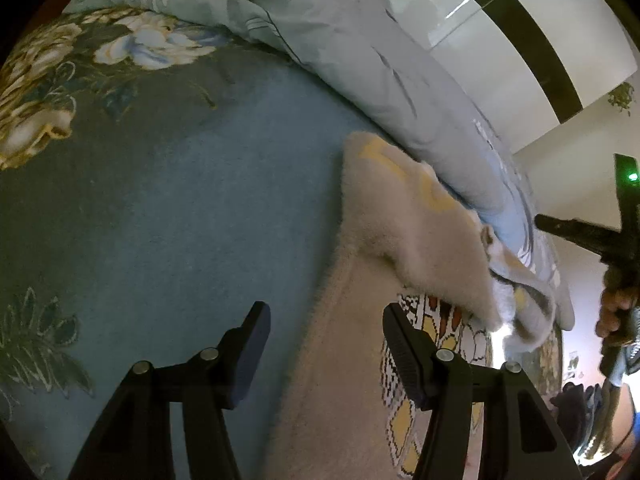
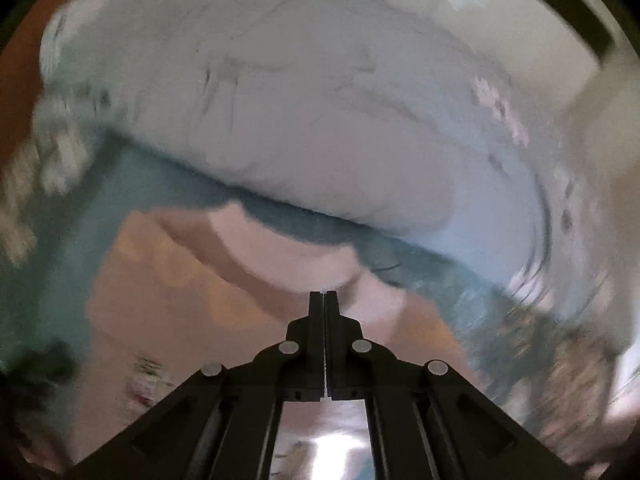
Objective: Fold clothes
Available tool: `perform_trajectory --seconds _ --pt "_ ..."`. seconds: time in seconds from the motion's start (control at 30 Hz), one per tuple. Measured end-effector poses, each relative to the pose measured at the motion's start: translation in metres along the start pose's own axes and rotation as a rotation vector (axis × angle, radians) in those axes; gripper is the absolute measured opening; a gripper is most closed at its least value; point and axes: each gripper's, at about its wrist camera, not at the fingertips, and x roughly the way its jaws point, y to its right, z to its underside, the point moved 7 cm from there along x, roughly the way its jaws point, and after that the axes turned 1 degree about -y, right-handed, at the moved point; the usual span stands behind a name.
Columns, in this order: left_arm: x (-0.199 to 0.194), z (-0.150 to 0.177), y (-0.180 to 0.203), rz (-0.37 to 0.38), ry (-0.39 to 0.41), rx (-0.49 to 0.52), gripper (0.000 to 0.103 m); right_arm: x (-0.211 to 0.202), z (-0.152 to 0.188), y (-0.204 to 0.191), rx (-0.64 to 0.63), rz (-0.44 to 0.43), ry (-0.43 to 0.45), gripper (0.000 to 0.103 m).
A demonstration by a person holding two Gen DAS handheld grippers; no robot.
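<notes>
left gripper (image 1: 326, 344) is wide open over the fuzzy sweater's (image 1: 384, 240) left edge, holding nothing; right gripper (image 2: 324, 300) is closed and empty above it; bare blue bedspread (image 1: 180, 200) lies leftward; duvet (image 1: 360, 60) bunched behind.

Left gripper (image 1: 326, 344): matte black linkage arms, silver rivets at pivots behind fingers, ribbed pads. Right gripper (image 2: 324, 300): same black frame, four silver rivets.

left gripper (image 1: 326, 344) fingers spread, right gripper (image 2: 324, 296) closed.
</notes>
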Motion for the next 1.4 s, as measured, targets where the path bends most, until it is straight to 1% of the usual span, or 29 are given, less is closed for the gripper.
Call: perform_trajectory --seconds 0.03,0.07,0.1,0.13,0.2,0.23,0.33,0.4,0.47,0.57,0.6,0.63,0.67,0.7,0.83,0.93,1.03,1.13,1.2,1.27,1.3,1.4 --pt "-0.001 0.000 0.000 0.001 0.003 -0.001 0.063 0.010 0.007 -0.003 -0.039 0.022 -0.029 0.004" --pt "-0.001 0.000 -0.001 0.001 0.004 -0.003 0.063 0.020 0.014 -0.006 -0.079 0.045 -0.058 0.018" --pt "-0.002 0.001 -0.002 0.001 0.005 -0.005 0.063 0.029 0.021 -0.009 -0.118 0.067 -0.088 0.034" --pt "-0.001 0.001 -0.003 0.002 0.005 -0.009 0.063 0.039 0.028 -0.011 -0.155 0.088 -0.115 0.038" --pt "-0.001 0.000 -0.004 0.005 0.007 -0.016 0.063 0.050 0.042 -0.008 -0.192 0.130 -0.144 0.038" --pt "-0.001 0.000 -0.005 0.005 0.008 -0.017 0.063 0.058 0.047 -0.004 -0.217 0.169 -0.161 0.038" --pt "0.005 -0.001 -0.003 -0.002 0.001 -0.017 0.063 0.071 0.051 0.004 -0.268 0.247 -0.169 0.040" --pt "0.008 0.000 -0.002 -0.004 -0.006 -0.013 0.063 0.080 0.050 0.004 -0.296 0.272 -0.168 0.044" --pt "0.012 0.000 -0.001 -0.007 -0.012 -0.009 0.064 0.088 0.049 0.002 -0.331 0.292 -0.175 0.045" --pt "0.015 0.001 0.001 -0.008 -0.023 -0.004 0.064 0.087 0.048 0.000 -0.367 0.305 -0.170 0.044" --pt "0.016 0.001 0.002 -0.006 -0.025 -0.002 0.064 0.087 0.047 -0.001 -0.369 0.305 -0.169 0.038" --pt "0.016 0.001 0.002 -0.005 -0.025 0.000 0.064 0.085 0.047 0.000 -0.350 0.298 -0.169 0.029" --pt "0.015 0.000 0.003 -0.003 -0.024 0.000 0.064 0.083 0.046 0.002 -0.329 0.291 -0.167 0.014" --pt "0.015 0.000 0.002 -0.001 -0.022 -0.002 0.064 0.078 0.044 0.005 -0.290 0.288 -0.159 0.011" --pt "0.013 -0.001 0.001 0.008 -0.015 -0.013 0.064 0.045 0.028 0.014 -0.093 0.176 -0.093 0.009" --pt "0.011 -0.002 0.000 0.014 -0.010 -0.020 0.064 -0.003 0.005 0.005 0.068 0.022 0.030 0.009" --pt "0.010 -0.003 -0.001 0.020 -0.005 -0.028 0.064 -0.048 -0.023 -0.024 0.162 -0.184 0.152 0.009" --pt "0.007 -0.005 -0.005 0.010 0.007 -0.035 0.064 -0.077 -0.041 -0.071 0.170 -0.344 0.225 0.009" --pt "0.006 -0.006 -0.007 0.000 0.019 -0.041 0.064 -0.081 -0.047 -0.102 0.123 -0.379 0.253 0.009" --pt "0.004 -0.008 -0.011 -0.008 0.034 -0.056 0.064 -0.069 -0.051 -0.128 0.077 -0.403 0.239 0.009" --pt "0.003 -0.009 -0.013 -0.012 0.041 -0.063 0.064 -0.055 -0.042 -0.140 0.077 -0.413 0.213 0.009" --pt "0.000 -0.011 -0.019 -0.028 0.062 -0.087 0.064 -0.010 -0.029 -0.168 0.041 -0.417 0.100 0.009"
